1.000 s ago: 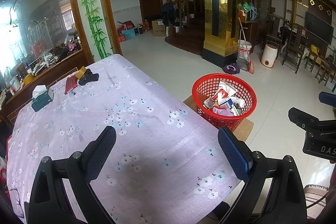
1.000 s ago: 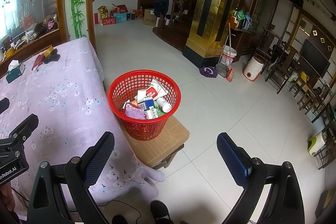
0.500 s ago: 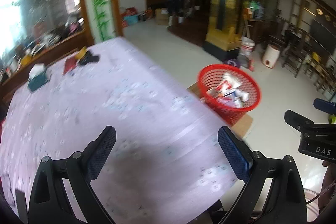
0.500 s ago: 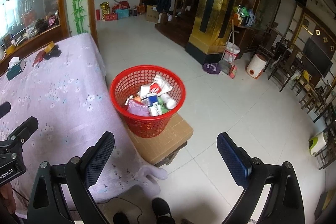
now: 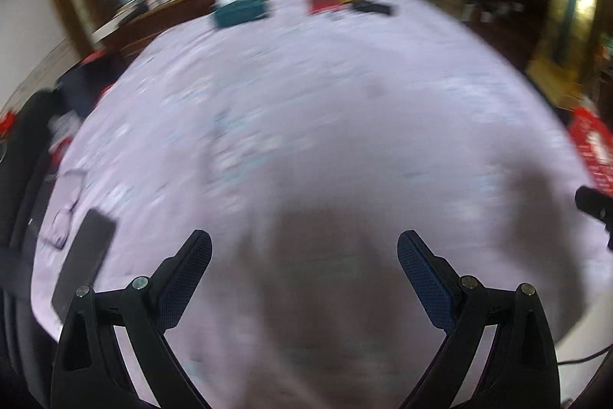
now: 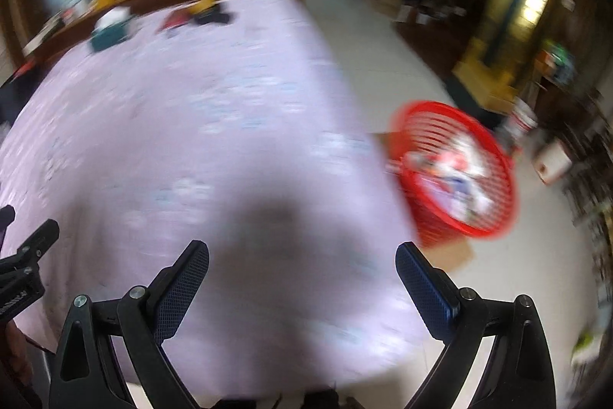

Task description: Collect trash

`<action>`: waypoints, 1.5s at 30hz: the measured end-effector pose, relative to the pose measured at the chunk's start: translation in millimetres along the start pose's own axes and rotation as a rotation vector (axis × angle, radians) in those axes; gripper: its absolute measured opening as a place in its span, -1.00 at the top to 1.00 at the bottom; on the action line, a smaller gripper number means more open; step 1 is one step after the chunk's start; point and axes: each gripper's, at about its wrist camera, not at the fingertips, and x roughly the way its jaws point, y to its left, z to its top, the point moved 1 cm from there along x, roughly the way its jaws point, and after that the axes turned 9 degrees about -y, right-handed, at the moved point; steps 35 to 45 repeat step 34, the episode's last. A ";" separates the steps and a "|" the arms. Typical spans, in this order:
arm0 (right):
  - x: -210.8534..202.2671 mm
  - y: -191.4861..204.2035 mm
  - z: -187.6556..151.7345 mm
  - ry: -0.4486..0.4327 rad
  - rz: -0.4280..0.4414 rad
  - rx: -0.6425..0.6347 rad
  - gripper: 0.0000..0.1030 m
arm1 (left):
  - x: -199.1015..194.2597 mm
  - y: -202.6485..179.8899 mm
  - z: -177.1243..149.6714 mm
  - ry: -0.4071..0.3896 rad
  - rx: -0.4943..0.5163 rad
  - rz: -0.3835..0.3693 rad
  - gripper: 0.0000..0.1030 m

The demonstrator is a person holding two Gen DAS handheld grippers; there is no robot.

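Note:
Both views are motion-blurred. A red mesh basket (image 6: 458,175) holding several pieces of trash stands on a brown box beside the table's right edge; its rim shows at the right edge of the left wrist view (image 5: 592,148). My left gripper (image 5: 304,259) is open and empty above the pink flowered tablecloth (image 5: 306,110). My right gripper (image 6: 302,269) is open and empty above the same cloth (image 6: 191,125), left of the basket.
At the table's far end lie a teal tissue box (image 5: 239,8), a red item (image 5: 322,4) and a black item (image 5: 373,6). A dark flat object (image 5: 82,265) lies at the table's near left. White tiled floor (image 6: 383,45) and furniture are to the right.
Both grippers have swung left, from facing the basket and floor to facing the table top. The basket has slid to the right in both views. Both stay open.

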 end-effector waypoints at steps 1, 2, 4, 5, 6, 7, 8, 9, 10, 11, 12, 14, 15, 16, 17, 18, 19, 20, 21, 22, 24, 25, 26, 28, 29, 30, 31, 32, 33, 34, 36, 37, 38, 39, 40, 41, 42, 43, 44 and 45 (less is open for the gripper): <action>9.4 13.4 3.3 0.005 0.027 -0.009 -0.94 | 6.5 11.6 -4.7 0.010 -0.004 0.027 -0.88; 21.9 31.9 8.2 0.006 0.047 -0.027 -0.93 | 15.4 25.7 -9.8 0.025 -0.011 0.045 -0.88; 41.0 55.0 12.3 0.026 0.079 -0.042 -0.93 | 25.2 40.3 -12.2 0.040 -0.029 0.056 -0.88; 52.2 68.1 13.3 0.031 0.083 -0.039 -0.93 | 31.0 48.1 -14.1 0.045 -0.042 0.057 -0.88; 57.6 76.9 14.3 0.025 0.083 -0.033 -0.93 | 36.6 54.9 -16.2 0.051 -0.054 0.047 -0.88; 62.7 84.5 15.1 0.016 0.090 -0.027 -0.93 | 42.6 54.2 -12.6 0.060 -0.060 0.041 -0.88; 68.1 91.9 16.1 0.014 0.093 -0.025 -0.93 | 48.4 57.6 -13.1 0.072 -0.070 0.036 -0.88; 73.8 98.5 16.9 0.016 0.090 -0.021 -0.93 | 54.6 61.7 -13.1 0.082 -0.076 0.031 -0.88; 79.0 102.8 17.9 0.018 0.095 -0.010 -0.93 | 57.7 62.3 -12.4 0.087 -0.080 0.026 -0.88; 83.4 106.8 18.8 0.018 0.103 0.004 -0.93 | 61.3 65.0 -11.7 0.090 -0.091 0.010 -0.88; 88.8 109.9 20.9 0.014 0.105 0.018 -0.93 | 63.5 67.6 -10.0 0.087 -0.100 -0.001 -0.88; 95.7 111.4 25.2 0.004 0.091 0.032 -0.93 | 68.3 69.9 -7.3 0.082 -0.107 -0.011 -0.88; 99.4 112.5 26.3 -0.002 0.083 0.039 -0.93 | 73.7 69.9 -2.1 0.081 -0.112 -0.019 -0.88; 103.6 112.8 28.0 -0.003 0.081 0.051 -0.93 | 76.8 72.6 -2.8 0.079 -0.123 -0.035 -0.95; 107.1 113.3 28.7 -0.001 0.078 0.062 -0.95 | 79.5 74.6 -2.3 0.088 -0.140 -0.047 -1.00; 108.7 114.9 30.1 -0.014 0.060 0.061 -0.97 | 81.7 76.4 0.4 0.089 -0.147 -0.051 -1.00; 110.6 116.1 31.1 -0.015 0.050 0.061 -0.99 | 83.5 76.6 2.6 0.088 -0.143 -0.052 -1.00; 111.5 117.9 31.8 -0.018 0.039 0.060 -0.99 | 84.9 76.7 4.2 0.086 -0.135 -0.054 -1.00; 112.7 119.9 32.2 -0.024 0.027 0.055 -0.99 | 87.5 76.3 6.5 0.082 -0.134 -0.056 -1.00; 113.5 120.8 33.1 -0.023 0.021 0.052 -0.99 | 89.1 76.7 8.0 0.077 -0.137 -0.050 -1.00; 115.1 121.6 35.1 -0.021 0.010 0.062 -0.99 | 92.2 76.2 10.6 0.071 -0.143 -0.042 -1.00; 116.3 122.4 36.4 -0.020 0.008 0.063 -0.99 | 93.1 76.2 11.3 0.069 -0.144 -0.042 -1.00; 116.8 122.8 36.8 -0.020 0.007 0.063 -0.99 | 94.5 76.7 12.5 0.067 -0.145 -0.042 -1.00; 116.5 122.3 36.6 -0.020 0.007 0.064 -0.99 | 96.1 77.8 13.9 0.064 -0.150 -0.042 -1.00; 116.6 122.2 36.5 -0.020 0.008 0.064 -0.99 | 97.0 78.1 14.4 0.064 -0.150 -0.043 -1.00; 117.3 122.7 36.8 -0.020 0.008 0.064 -0.99 | 97.9 78.4 14.9 0.064 -0.150 -0.044 -1.00; 117.4 122.5 36.8 -0.020 0.008 0.065 -0.99 | 98.1 78.3 15.0 0.064 -0.148 -0.043 -1.00; 117.3 122.5 36.8 -0.020 0.008 0.064 -0.99 | 98.4 78.0 15.3 0.064 -0.147 -0.043 -1.00; 117.3 122.5 36.8 -0.020 0.008 0.064 -0.99 | 99.5 78.3 16.0 0.064 -0.148 -0.043 -1.00; 117.3 122.5 36.8 -0.020 0.008 0.064 -0.99 | 99.5 78.4 15.8 0.064 -0.148 -0.043 -1.00; 117.3 122.5 36.8 -0.020 0.008 0.064 -0.99 | 99.5 78.4 15.8 0.064 -0.148 -0.043 -1.00; 117.3 122.5 36.8 -0.020 0.008 0.064 -0.99 | 99.5 78.4 15.8 0.064 -0.148 -0.043 -1.00; 117.3 122.5 36.8 -0.020 0.008 0.064 -0.99 | 99.5 78.4 15.8 0.064 -0.148 -0.043 -1.00; 117.3 122.5 36.8 -0.020 0.008 0.064 -0.99 | 99.5 78.4 15.8 0.064 -0.148 -0.043 -1.00; 117.3 122.5 36.8 -0.020 0.008 0.064 -0.99 | 99.5 78.4 15.8 0.064 -0.148 -0.043 -1.00; 117.3 122.5 36.8 -0.020 0.008 0.064 -0.99 | 99.5 78.4 15.8 0.064 -0.148 -0.043 -1.00; 117.3 122.5 36.8 -0.020 0.008 0.064 -0.99 | 99.5 78.4 15.8 0.064 -0.148 -0.043 -1.00; 117.3 122.5 36.8 -0.020 0.008 0.064 -0.99 | 99.5 78.4 15.8 0.064 -0.148 -0.043 -1.00; 117.3 122.5 36.8 -0.020 0.008 0.064 -0.99 | 99.5 78.4 15.8 0.064 -0.148 -0.043 -1.00; 117.3 122.5 36.8 -0.020 0.008 0.064 -0.99 | 99.5 78.4 15.8 0.064 -0.148 -0.043 -1.00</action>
